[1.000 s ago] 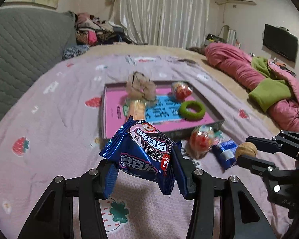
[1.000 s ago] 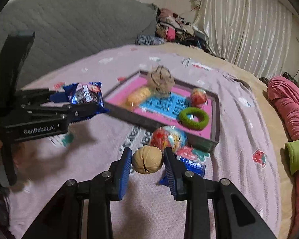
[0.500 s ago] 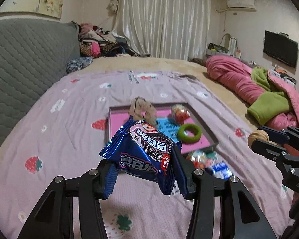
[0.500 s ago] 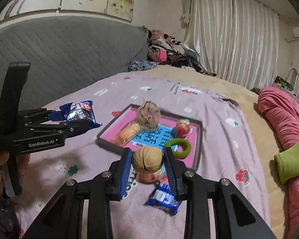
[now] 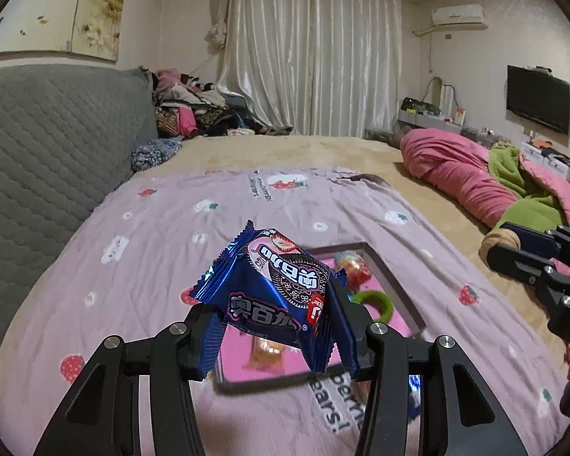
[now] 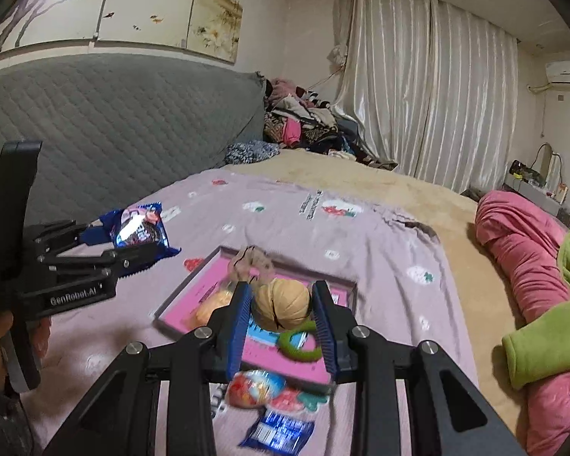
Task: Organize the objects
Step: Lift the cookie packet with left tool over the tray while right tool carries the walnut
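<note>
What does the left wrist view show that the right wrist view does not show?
Only the left wrist view shows the television. Only the right wrist view shows the small blue packet lying on the bedsheet. Both show the pink tray, the green ring, the cookie packet in the left gripper and the walnut in the right gripper.

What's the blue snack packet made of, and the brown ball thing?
The snack packet looks like thin glossy plastic film: it shines and creases sharply. The brown ball looks like a walnut, with a hard, matte, wrinkled shell and a seam.
</note>
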`<state>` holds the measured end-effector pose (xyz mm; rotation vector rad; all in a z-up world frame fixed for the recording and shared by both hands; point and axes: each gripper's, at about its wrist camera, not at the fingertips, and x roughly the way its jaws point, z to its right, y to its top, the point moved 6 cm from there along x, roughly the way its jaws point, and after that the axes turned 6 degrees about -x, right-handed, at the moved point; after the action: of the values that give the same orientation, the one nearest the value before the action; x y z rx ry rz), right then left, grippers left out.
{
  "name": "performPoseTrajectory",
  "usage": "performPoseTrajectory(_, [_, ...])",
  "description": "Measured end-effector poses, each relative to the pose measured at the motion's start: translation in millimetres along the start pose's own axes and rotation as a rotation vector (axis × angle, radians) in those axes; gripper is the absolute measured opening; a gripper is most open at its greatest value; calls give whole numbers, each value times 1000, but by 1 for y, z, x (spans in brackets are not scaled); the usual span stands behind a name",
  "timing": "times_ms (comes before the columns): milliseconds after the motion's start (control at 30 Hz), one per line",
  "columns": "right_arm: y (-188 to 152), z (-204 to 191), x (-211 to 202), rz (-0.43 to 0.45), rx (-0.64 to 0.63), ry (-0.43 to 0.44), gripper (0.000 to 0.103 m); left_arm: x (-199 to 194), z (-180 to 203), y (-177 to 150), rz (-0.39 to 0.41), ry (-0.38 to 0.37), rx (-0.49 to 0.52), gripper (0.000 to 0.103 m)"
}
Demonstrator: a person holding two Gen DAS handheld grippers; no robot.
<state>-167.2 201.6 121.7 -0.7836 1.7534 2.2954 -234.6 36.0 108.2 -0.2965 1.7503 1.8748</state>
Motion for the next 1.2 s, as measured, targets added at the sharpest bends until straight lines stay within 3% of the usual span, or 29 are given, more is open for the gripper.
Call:
performPoseTrajectory(267, [11, 7, 33, 20, 11, 6, 34, 39, 1, 6, 7, 18, -18, 51])
performPoseTrajectory(600, [-2, 11, 71, 7, 34, 16, 34, 89, -1, -8, -21, 33, -35, 51])
performPoseTrajectory(1200, [-9, 3, 97, 11, 44, 28, 34, 114, -18, -32, -37, 45, -57, 51])
